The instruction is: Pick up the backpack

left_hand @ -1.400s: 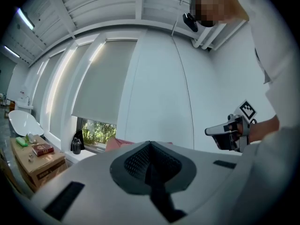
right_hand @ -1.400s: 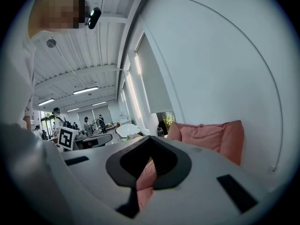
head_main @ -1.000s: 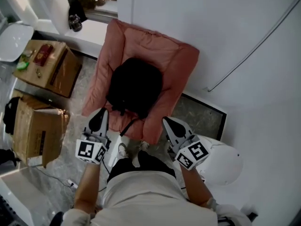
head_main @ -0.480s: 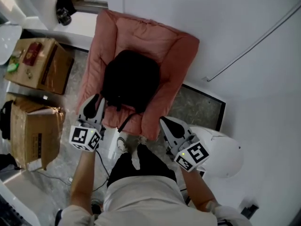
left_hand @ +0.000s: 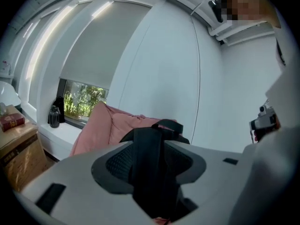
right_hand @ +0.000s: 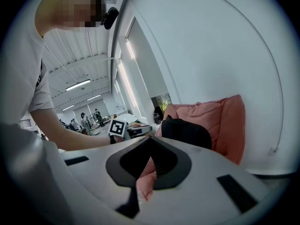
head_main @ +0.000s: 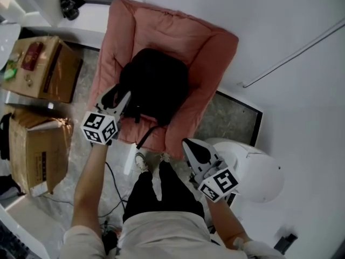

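Observation:
The black backpack (head_main: 156, 82) lies on a pink cushioned seat (head_main: 210, 53) against the white wall. My left gripper (head_main: 117, 97) is at the backpack's left side. Its jaws have just been opening and stand apart. In the left gripper view a black strap of the backpack (left_hand: 151, 158) shows in the gap of the left gripper (left_hand: 149, 144), and the pads do not press on it. My right gripper (head_main: 190, 144) hangs off the seat's front right corner, apart from the backpack, its tips together. From the right gripper (right_hand: 147, 138) the backpack (right_hand: 185, 132) sits ahead on the pink seat (right_hand: 225, 121).
Two cardboard boxes (head_main: 40, 69) (head_main: 35, 150) stand on the floor at the left. A white rounded object (head_main: 259, 171) sits beside my right gripper. A dark bottle (head_main: 69, 7) stands on the window sill. A cable (head_main: 116, 185) runs over the floor by the person's feet (head_main: 141, 163).
My left gripper moved forward from the seat's front edge to the backpack's left side, and its jaws opened. The right gripper shifted only a little.

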